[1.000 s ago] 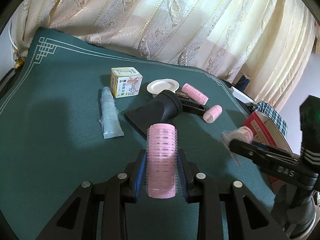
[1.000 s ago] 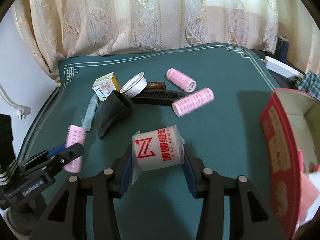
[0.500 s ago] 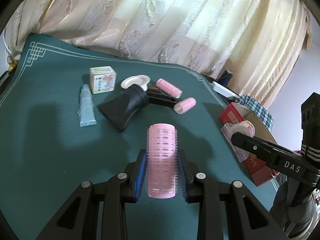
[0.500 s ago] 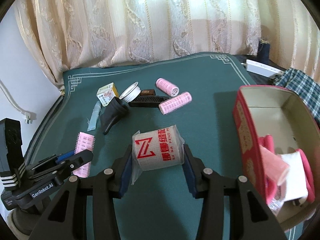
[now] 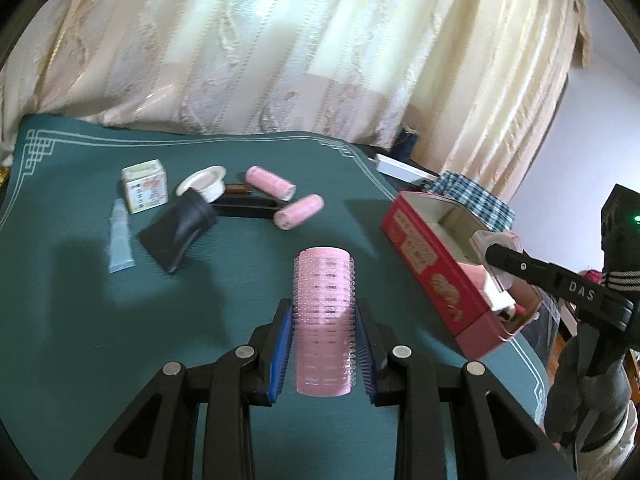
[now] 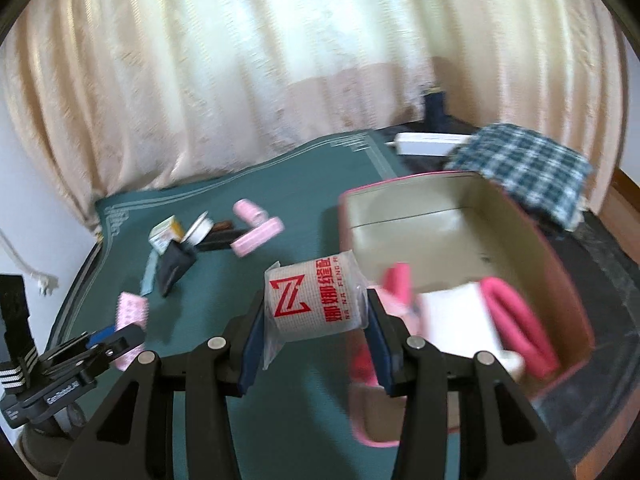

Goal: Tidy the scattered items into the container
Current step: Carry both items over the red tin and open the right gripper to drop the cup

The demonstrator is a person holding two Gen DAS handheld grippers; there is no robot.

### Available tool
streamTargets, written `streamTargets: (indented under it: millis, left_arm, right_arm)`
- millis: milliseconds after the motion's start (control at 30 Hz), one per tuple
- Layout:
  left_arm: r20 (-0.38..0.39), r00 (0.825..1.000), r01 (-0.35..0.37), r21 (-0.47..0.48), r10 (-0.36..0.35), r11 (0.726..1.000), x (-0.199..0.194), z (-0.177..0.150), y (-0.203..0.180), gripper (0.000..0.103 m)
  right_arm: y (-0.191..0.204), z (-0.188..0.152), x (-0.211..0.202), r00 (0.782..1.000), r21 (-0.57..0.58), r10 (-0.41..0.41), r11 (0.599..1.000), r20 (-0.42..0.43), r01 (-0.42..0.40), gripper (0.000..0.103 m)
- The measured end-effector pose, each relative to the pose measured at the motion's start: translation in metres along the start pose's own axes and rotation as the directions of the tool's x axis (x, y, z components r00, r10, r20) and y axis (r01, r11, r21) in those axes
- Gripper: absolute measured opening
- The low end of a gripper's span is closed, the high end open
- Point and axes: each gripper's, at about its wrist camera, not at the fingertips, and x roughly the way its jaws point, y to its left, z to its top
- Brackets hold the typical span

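Note:
My left gripper (image 5: 323, 344) is shut on a pink hair roller (image 5: 324, 320), held above the green table mat (image 5: 80, 320). In the right wrist view my right gripper (image 6: 316, 320) is shut on a wrapped white roll with red print (image 6: 316, 300), right at the near left corner of the red box (image 6: 560, 264). The box (image 5: 432, 256) is open and holds pink and white items. The left gripper (image 6: 116, 336) with its roller shows low on the left there. The right gripper (image 5: 496, 252) with the roll is over the box in the left wrist view.
Two pink rollers (image 5: 270, 182) (image 5: 300, 212), a black nozzle (image 5: 180, 232), a black comb (image 5: 248, 212), a white cup (image 5: 204, 180), a small carton (image 5: 145, 191) and a pale tube (image 5: 120, 240) lie at the mat's far left. A plaid cloth (image 6: 524, 164) lies behind the box. Curtains hang along the back.
Both grippers have swung right and up with their loads. The red box has come from the frame edge to near centre in both views, and the right gripper now reaches it.

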Motion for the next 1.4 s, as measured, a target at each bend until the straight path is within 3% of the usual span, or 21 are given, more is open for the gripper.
streamTargets:
  millis: [267,600,1267,1333,1400]
  left_arm:
    - [-0.015,1.0,0.021,0.05,-0.02,0.999,0.005,0.001,-0.034,0.031]
    - [-0.04,0.998,0.043,0.1,-0.039,0.994,0.013,0.001,-0.067,0.031]
    - [-0.064,0.995,0.092,0.163,-0.082,0.982,0.024,0.002,-0.115,0.031]
    - [-0.065,0.995,0.092,0.165,-0.082,0.982,0.025,0.002,-0.117,0.031]
    - [-0.067,0.994,0.091,0.169,-0.081,0.981,0.027,0.003,-0.119,0.031]
  right_arm:
    - [-0.05,0.001,-0.018,0.998,0.081,-0.056,0.995,0.03,0.053,0.05]
    - [-0.083,-0.005,-0.029,0.994,0.12,-0.099,0.988,0.041,0.093,0.05]
    - [-0.115,-0.007,-0.03,0.992,0.13,-0.123,0.984,0.027,0.119,0.05]
    - [-0.117,-0.007,-0.029,0.993,0.136,-0.119,0.984,0.021,0.115,0.058]
    - [-0.119,-0.007,-0.029,0.993,0.151,-0.116,0.982,0.026,0.111,0.082]
